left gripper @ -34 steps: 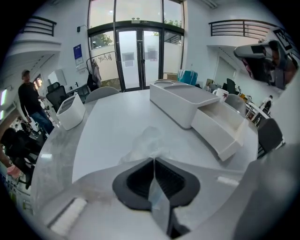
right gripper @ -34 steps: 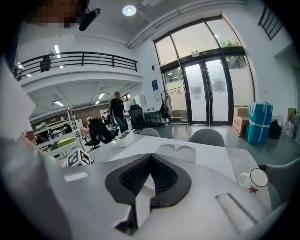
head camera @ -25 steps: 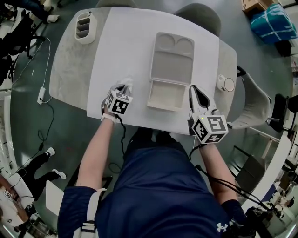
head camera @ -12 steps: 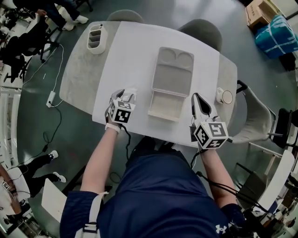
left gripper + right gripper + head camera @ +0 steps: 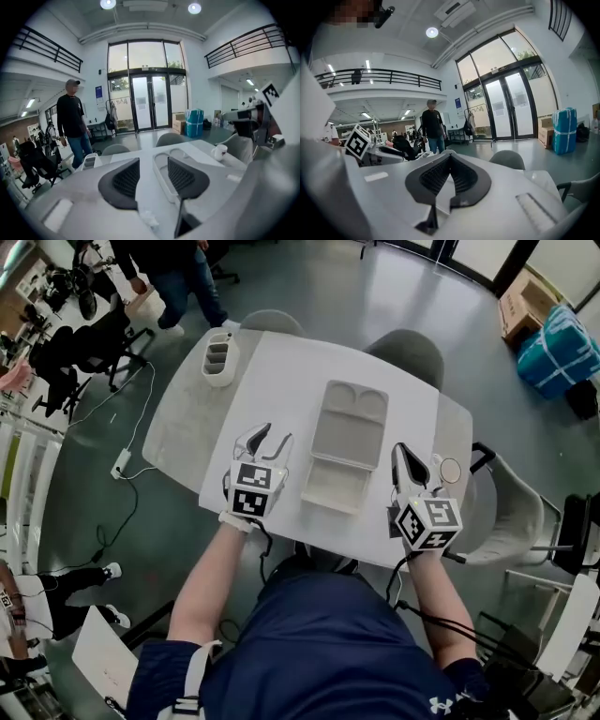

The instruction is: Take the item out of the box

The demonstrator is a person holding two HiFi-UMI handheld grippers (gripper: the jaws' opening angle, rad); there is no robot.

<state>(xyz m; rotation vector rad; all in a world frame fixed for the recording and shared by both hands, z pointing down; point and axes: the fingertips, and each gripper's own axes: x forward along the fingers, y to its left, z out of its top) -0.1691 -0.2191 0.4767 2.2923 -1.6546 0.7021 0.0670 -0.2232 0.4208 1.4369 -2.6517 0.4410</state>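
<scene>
Lying on the table outside the box, the small crumpled white item (image 5: 150, 219) sits just beside the box's near left corner, as the left gripper view shows. The head view does not show it clearly.

The box (image 5: 349, 432) is a pale hinged container, opened flat, its shallow base toward the person and its lid with two rounded hollows beyond it. Nothing can be seen inside either half.

The left gripper (image 5: 277, 432) hangs above the table just left of the box. Its jaws have just been opening and now stand wide apart, with nothing between them. The item lies on the table below them.

The right gripper (image 5: 402, 448) is on the box's other side, close to its near right corner. Its jaws are closed, tips meeting, and they hold nothing.

The white table (image 5: 272, 371) carries a mug (image 5: 450, 470) to the right of the box, past the right gripper. A compartmented organiser (image 5: 220, 357) stands well to the box's left, at the far corner. Two grey chairs (image 5: 412, 352) stand beyond the box. A person (image 5: 72, 122) in dark clothes stands on the floor farther off, past the organiser.
</scene>
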